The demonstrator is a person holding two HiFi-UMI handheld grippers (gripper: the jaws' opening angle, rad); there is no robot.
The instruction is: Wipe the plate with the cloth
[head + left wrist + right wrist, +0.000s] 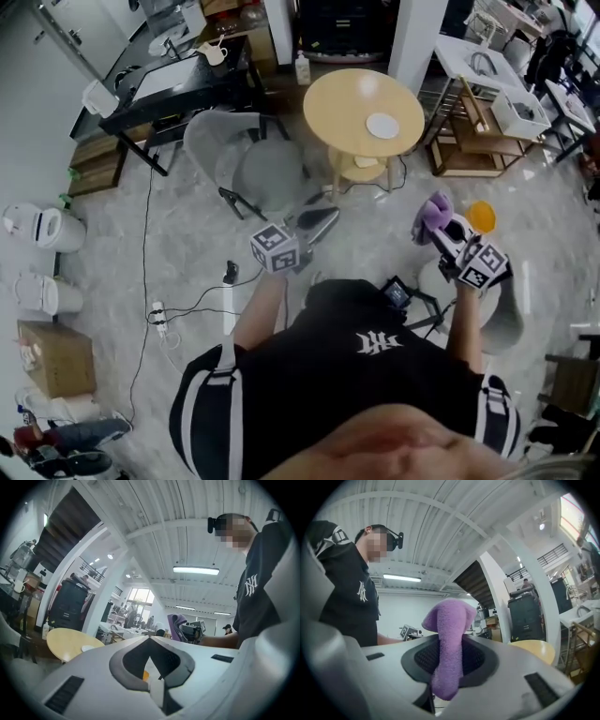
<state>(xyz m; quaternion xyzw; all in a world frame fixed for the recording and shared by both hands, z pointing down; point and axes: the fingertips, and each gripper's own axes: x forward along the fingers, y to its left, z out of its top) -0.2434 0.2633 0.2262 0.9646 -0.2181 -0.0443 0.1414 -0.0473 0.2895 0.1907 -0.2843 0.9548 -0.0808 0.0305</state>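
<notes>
A small white plate [382,126] lies on a round pale-wood table [342,103] a few steps ahead of me. The left gripper view also catches the plate [87,648], low at the left on that table [65,641]. My right gripper [448,232] is raised at waist height, shut on a purple cloth [433,215]. The cloth [449,630] stands bunched up between the jaws of the right gripper [448,641]. My left gripper [317,223] is held up at the left, jaws together, with nothing in them [149,640]. Both grippers are well short of the table.
A grey chair [251,169] stands left of the table and a black desk [178,80] behind it. A wooden trolley [476,131] is at the right. An orange round object [481,217] lies on the floor by my right gripper. Cables [167,317], white bins [39,230] and a box [54,356] line the left.
</notes>
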